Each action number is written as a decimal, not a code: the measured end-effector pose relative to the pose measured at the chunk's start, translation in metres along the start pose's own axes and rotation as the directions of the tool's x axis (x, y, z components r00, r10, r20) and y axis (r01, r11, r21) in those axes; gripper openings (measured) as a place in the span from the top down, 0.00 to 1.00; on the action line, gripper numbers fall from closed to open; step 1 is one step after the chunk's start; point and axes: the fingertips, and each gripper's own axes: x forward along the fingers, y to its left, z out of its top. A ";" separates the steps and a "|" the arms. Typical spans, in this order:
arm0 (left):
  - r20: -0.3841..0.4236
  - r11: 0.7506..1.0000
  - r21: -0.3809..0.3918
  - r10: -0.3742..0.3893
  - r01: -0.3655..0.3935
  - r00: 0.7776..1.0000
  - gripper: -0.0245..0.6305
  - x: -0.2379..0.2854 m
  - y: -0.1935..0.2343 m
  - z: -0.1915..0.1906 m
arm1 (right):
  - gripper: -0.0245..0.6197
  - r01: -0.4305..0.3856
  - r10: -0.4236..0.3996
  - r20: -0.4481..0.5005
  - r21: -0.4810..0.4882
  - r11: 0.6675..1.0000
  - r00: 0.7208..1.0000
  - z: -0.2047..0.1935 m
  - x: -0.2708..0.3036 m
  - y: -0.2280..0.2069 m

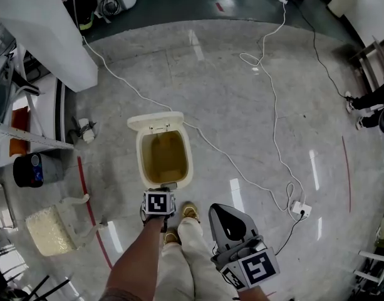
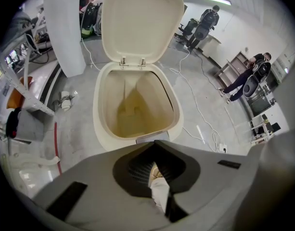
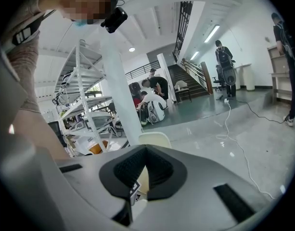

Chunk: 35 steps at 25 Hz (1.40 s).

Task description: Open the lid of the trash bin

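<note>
Bin (image 1: 165,179) lid (image 1: 155,121) was found fully up. Left gripper (image 2: 154,144) and right gripper (image 3: 146,148) were closed, empty. Lid was best left alone, bin not bumped.

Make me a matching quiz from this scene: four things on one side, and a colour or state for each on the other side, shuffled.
Things:
1. lid
2. floor stripe
3. cable
4. left tool

States:
A. white, winding across the floor
B. jaws together, close to the front of the trash bin
C. raised, leaving the opening uncovered
D. red

Pairs: 1-C, 2-D, 3-A, 4-B
</note>
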 end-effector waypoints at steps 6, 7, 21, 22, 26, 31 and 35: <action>0.068 1.000 0.022 -0.010 0.009 0.998 0.94 -0.035 -0.009 0.037 | 0.92 0.005 -0.004 0.027 -0.019 1.000 1.000 0.025 -0.008 0.004; 0.069 1.000 0.022 -0.013 0.011 0.998 0.94 -0.048 -0.012 0.045 | 0.92 0.004 -0.003 0.031 -0.018 1.000 1.000 0.031 -0.010 0.007; 0.386 0.995 0.099 -0.050 0.012 0.921 0.94 -0.299 -0.042 0.165 | 0.92 -0.132 0.135 0.027 -0.099 0.986 0.990 0.094 -0.066 0.098; 0.410 0.993 0.118 -0.057 0.009 0.910 0.94 -0.317 -0.047 0.168 | 0.92 -0.138 0.141 0.025 -0.102 0.985 0.990 0.094 -0.073 0.106; 0.526 0.978 0.208 -0.089 -0.026 0.846 0.94 -0.395 -0.068 0.173 | 0.92 -0.134 0.138 0.031 -0.093 0.987 0.990 0.092 -0.101 0.130; 0.639 0.950 0.305 -0.153 -0.065 0.754 0.94 -0.487 -0.102 0.158 | 0.92 -0.122 0.129 0.056 -0.105 0.987 0.990 0.102 -0.126 0.143; 0.665 0.927 0.361 -0.178 -0.103 0.725 0.94 -0.526 -0.132 0.118 | 0.92 -0.119 0.126 0.059 -0.111 0.987 0.990 0.107 -0.148 0.149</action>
